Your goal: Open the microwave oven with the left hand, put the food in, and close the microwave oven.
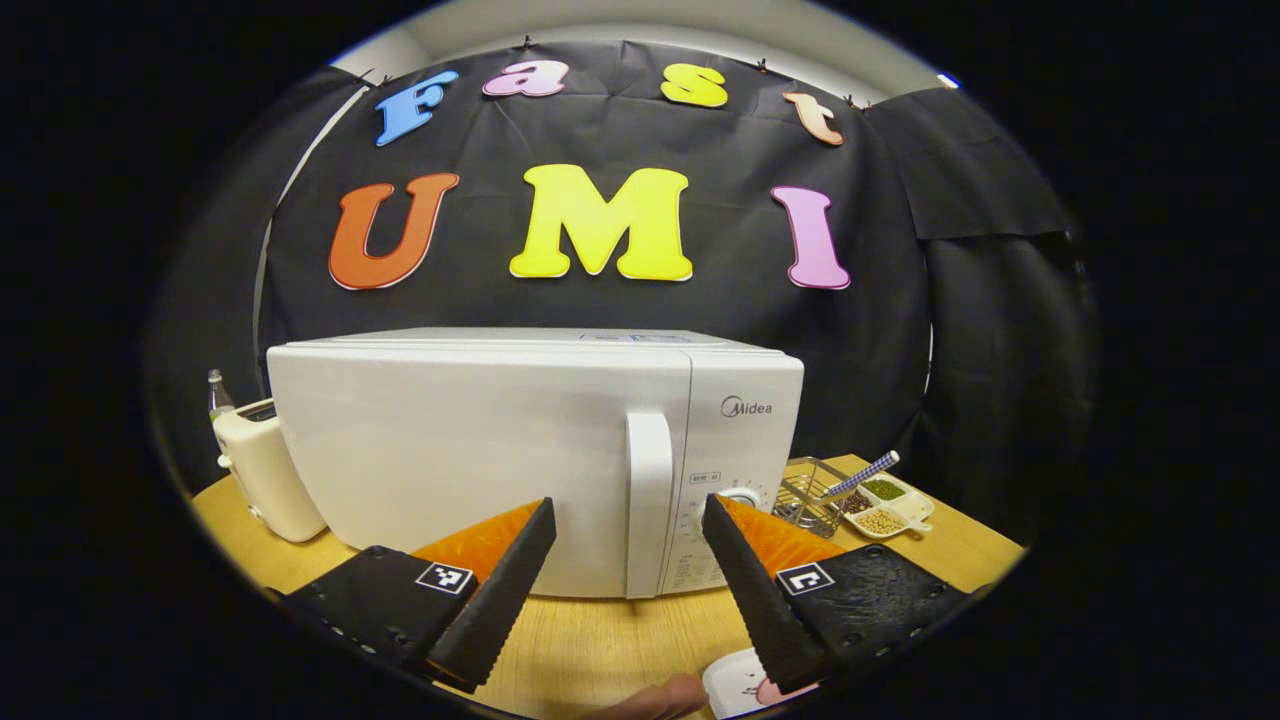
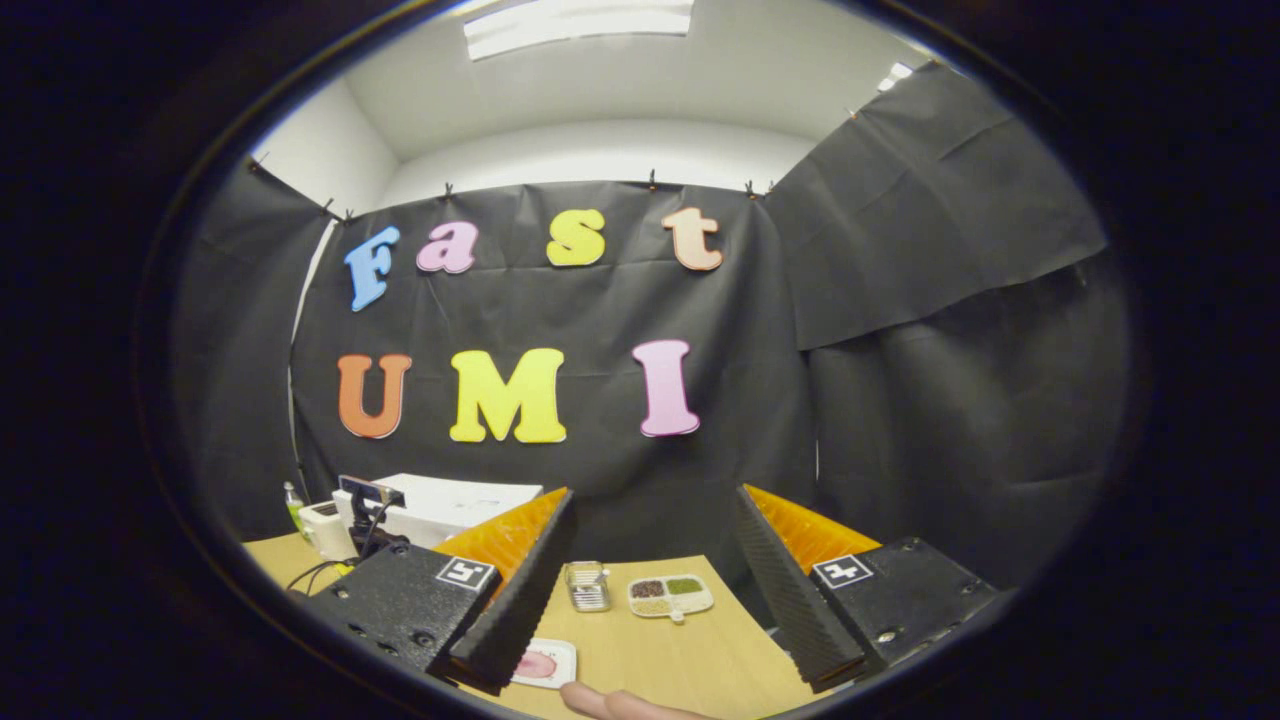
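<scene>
While its door sits closed, the white microwave oven (image 1: 520,450) stands on the wooden table (image 1: 610,640) in the left gripper view, its vertical door handle (image 1: 648,500) framed between the two fingers of the left gripper (image 1: 628,515), which are spread wide apart with nothing between them and stop short of the door. A cream toaster (image 1: 262,470) stands just beside the oven's left side, with a bottle (image 1: 217,393) behind it; to the oven's right are a wire basket (image 1: 808,495) and a divided dish of beans (image 1: 888,505) with a spoon (image 1: 862,473) resting on it. The food, pink on a small white plate (image 1: 740,685), lies on the table's near edge. In the right gripper view the right gripper (image 2: 652,505) hangs higher, fingers wide apart and empty, above the plate of food (image 2: 543,663), with the basket (image 2: 587,585) and bean dish (image 2: 668,595) beyond and the oven (image 2: 450,505) well off to the left
</scene>
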Demonstrator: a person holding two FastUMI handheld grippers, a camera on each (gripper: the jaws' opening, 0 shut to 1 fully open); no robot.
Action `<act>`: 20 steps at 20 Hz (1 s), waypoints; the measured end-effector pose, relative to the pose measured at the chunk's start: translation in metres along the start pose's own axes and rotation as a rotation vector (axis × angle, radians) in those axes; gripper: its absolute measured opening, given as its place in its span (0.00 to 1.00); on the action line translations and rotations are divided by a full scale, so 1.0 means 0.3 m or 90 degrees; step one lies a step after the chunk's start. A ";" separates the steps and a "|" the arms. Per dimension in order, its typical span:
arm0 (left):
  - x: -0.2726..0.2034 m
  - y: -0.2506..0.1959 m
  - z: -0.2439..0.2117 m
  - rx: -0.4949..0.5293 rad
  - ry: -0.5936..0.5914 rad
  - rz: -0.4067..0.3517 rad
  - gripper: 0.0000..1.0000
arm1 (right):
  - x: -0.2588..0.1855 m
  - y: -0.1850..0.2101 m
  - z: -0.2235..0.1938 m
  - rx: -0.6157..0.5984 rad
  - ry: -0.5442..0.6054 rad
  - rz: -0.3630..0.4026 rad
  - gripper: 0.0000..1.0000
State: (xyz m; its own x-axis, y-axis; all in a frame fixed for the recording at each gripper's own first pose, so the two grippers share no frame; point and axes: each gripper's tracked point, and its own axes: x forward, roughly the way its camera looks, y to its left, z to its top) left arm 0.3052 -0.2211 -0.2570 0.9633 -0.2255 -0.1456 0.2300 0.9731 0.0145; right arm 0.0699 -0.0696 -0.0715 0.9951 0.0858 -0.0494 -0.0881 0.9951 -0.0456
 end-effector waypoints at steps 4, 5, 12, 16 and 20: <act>0.072 -0.035 -0.031 0.020 0.006 -0.021 0.61 | 0.017 -0.007 -0.024 0.010 0.003 0.001 1.00; 0.083 -0.023 -0.030 0.026 0.003 -0.011 0.52 | 0.022 -0.013 -0.025 0.009 0.003 0.000 0.91; 0.099 -0.010 -0.058 -0.068 0.045 0.019 0.30 | 0.013 -0.039 -0.062 -0.011 0.012 -0.007 0.91; 0.095 -0.010 -0.064 -0.027 0.040 0.031 0.21 | -0.011 -0.032 -0.069 0.008 0.013 0.003 1.00; 0.085 -0.012 -0.075 -0.073 0.051 0.008 0.21 | -0.018 -0.048 -0.069 0.003 0.014 -0.002 1.00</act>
State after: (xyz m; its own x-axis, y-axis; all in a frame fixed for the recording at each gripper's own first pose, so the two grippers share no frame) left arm 0.3257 -0.2293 -0.2831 0.9509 -0.2136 -0.2241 0.1967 0.9758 -0.0951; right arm 0.0650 -0.0854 -0.0913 0.9941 0.0811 -0.0714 -0.0841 0.9956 -0.0408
